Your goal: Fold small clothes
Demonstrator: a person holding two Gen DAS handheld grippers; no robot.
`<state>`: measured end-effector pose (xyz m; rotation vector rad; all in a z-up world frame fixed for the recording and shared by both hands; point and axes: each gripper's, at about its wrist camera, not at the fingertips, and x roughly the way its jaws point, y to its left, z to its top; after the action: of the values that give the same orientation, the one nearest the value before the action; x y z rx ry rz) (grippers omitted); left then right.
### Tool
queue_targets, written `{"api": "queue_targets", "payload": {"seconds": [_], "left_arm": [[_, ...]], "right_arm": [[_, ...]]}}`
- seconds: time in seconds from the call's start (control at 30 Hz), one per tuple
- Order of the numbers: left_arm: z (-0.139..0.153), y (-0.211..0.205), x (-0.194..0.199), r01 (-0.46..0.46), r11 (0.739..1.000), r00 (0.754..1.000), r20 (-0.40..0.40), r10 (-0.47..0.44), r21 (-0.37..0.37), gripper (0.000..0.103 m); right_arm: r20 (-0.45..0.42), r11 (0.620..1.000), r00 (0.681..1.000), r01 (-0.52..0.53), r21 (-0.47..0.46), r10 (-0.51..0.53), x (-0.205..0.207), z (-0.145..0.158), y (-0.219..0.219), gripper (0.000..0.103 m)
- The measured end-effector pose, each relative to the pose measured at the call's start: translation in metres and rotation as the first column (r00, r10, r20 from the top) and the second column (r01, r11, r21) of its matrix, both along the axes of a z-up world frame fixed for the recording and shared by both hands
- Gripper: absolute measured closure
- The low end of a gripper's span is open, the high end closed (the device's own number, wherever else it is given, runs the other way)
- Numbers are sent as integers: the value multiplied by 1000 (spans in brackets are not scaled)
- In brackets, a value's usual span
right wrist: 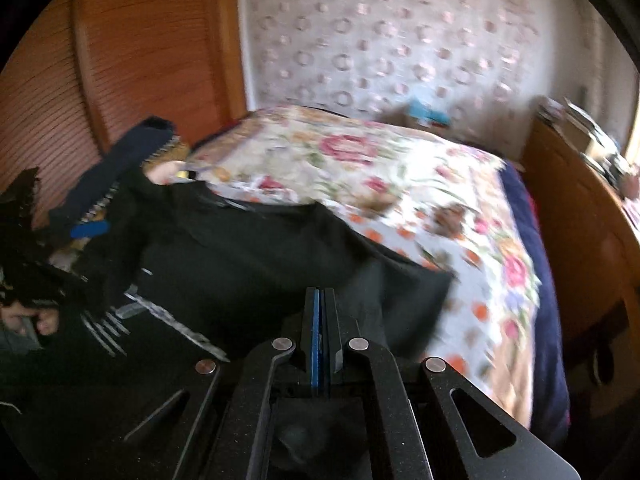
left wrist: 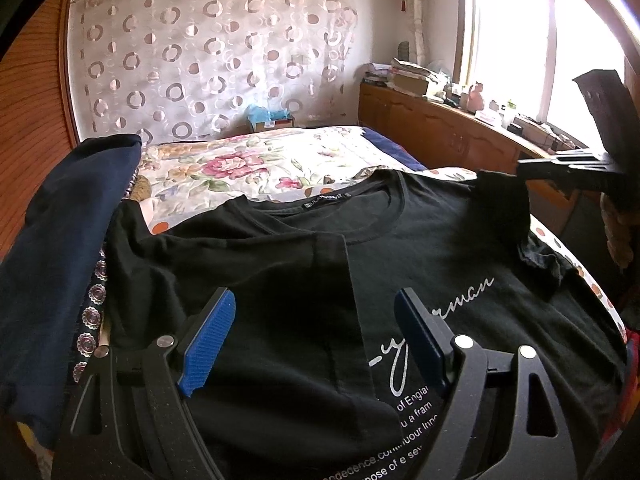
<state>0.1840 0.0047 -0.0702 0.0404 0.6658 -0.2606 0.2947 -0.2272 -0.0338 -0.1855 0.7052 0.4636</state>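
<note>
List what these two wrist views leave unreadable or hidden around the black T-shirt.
- Left wrist view: the black T-shirt's white print is cut off by the folded-over side, the left gripper and the bottom edge.
- Left wrist view: the collar label is too small to read.
- Right wrist view: motion blur hides whether the right gripper holds cloth.

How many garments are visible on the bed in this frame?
2. The black T-shirt lies spread on the floral bedspread, its left side folded in. A navy garment lies at its left edge. More may be hidden beneath.
</note>
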Motion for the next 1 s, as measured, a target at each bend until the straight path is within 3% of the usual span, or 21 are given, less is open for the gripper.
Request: {"api": "queue_targets", "payload": {"seconds": [0.23, 0.3, 0.37, 0.73, 1.0], "left_arm": [[-1, 3, 0, -10, 1000, 1000, 0, 10, -6, 20], [-1, 3, 1, -10, 1000, 1000, 1, 10, -5, 20], [-1, 3, 1, -8, 1000, 1000, 3, 8, -4, 20], [0, 2, -2, 1, 1000, 1000, 10, -1, 2, 20], [0, 0, -2, 3, 1000, 1000, 8, -3, 6, 20]], "right_arm": [[1, 993, 994, -107, 49, 107, 24, 4, 33, 102], [8, 996, 996, -87, 32, 87, 32, 3, 31, 96], [4, 999, 999, -46, 2, 46, 38, -3, 25, 76], [-73, 994, 992, 101, -46, -104, 6, -36, 6, 76], [-174, 990, 974, 139, -32, -142, -25, -67, -4, 76]]}}
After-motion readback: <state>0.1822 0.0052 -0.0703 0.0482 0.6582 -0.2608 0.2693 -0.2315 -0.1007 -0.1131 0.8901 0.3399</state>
